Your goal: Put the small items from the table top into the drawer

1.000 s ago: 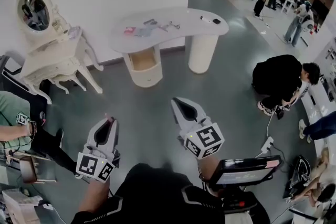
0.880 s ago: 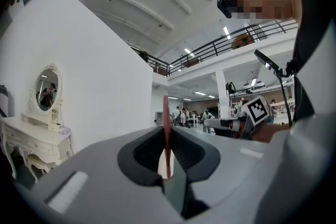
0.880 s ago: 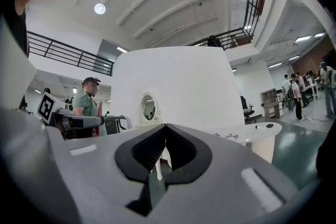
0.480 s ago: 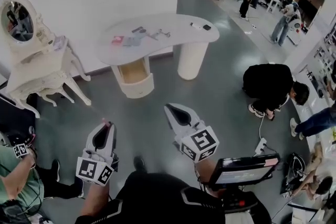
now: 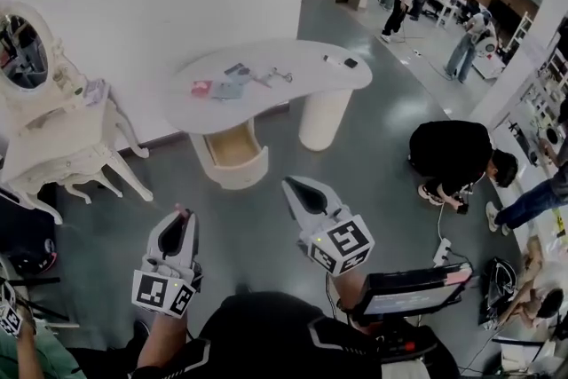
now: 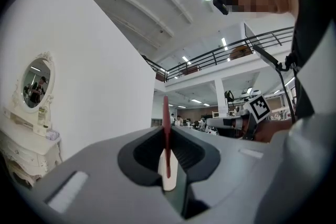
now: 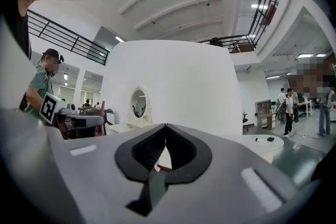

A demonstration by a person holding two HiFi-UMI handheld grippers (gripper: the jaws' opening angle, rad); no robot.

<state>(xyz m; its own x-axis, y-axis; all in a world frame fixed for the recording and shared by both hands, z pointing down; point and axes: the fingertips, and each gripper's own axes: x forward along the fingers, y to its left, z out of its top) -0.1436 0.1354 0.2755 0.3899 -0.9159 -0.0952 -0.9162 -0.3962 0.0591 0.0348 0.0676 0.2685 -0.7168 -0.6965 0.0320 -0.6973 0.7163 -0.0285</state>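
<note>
Far left: white vanity [image 5: 62, 124] with oval mirror [image 5: 22, 49]. Near left: left gripper [image 5: 184, 214], jaws clamped on thin red item [image 6: 166, 128]. Far centre: white table [image 5: 302, 75], small items [image 5: 229, 82] on top, open drawer [image 5: 232, 146] beneath. Near centre: right gripper [image 5: 289, 185], jaws together, empty.

Left gripper [image 5: 184, 214]: I read a pale grey shell, black jaw lining and a cube of black squares on white. The thin red strip [image 6: 166, 134] at its tip is deep red, paler pink from my head view. Right gripper [image 5: 290, 185]: the same grey, black and white scheme. Table [image 5: 306, 84]: off-white top and pedestals. Drawer [image 5: 232, 157]: cream front, tan inside. On the top I make out a pink item [image 5: 201, 87], a grey-blue item [image 5: 229, 90] and a black item [image 5: 351, 63]. Floor [image 5: 373, 146]: dark grey-green with a dull sheen. Dressing table [image 5: 62, 124]: white.
</note>
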